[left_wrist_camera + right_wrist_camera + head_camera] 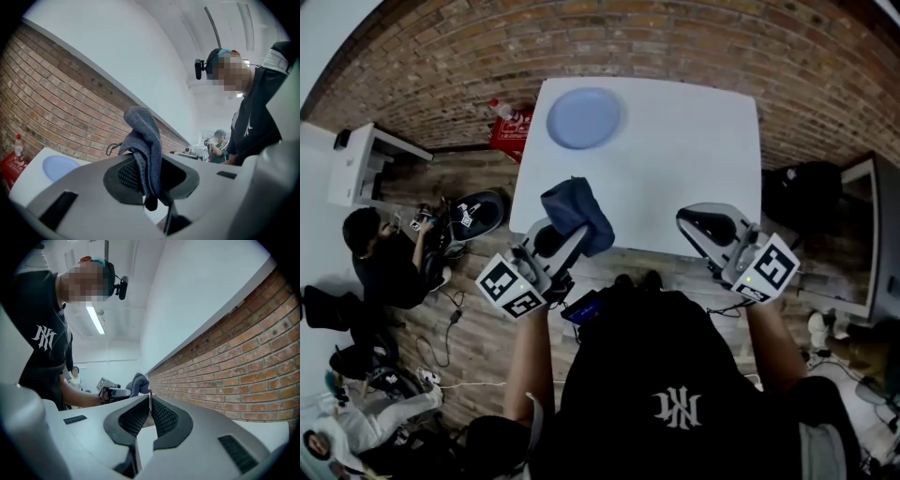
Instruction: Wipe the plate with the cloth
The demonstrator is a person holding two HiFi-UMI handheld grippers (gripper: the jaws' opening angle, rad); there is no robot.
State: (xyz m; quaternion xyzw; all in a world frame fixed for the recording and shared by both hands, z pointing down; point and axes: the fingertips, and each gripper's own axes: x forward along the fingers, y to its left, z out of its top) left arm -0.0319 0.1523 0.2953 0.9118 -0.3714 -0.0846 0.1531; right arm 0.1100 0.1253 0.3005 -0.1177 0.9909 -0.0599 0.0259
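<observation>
At left gripper: crumpled navy cloth, seemingly knitted.

In the head view the cloth drapes over the left gripper, hiding its fingers and a short stretch of the bench edge behind. In the left gripper view the same cloth covers where the fingers meet, and the gripper's grey body cuts off the plate at eight o'clock. The red thing at eleven o'clock in the head view is too small to identify.
</observation>
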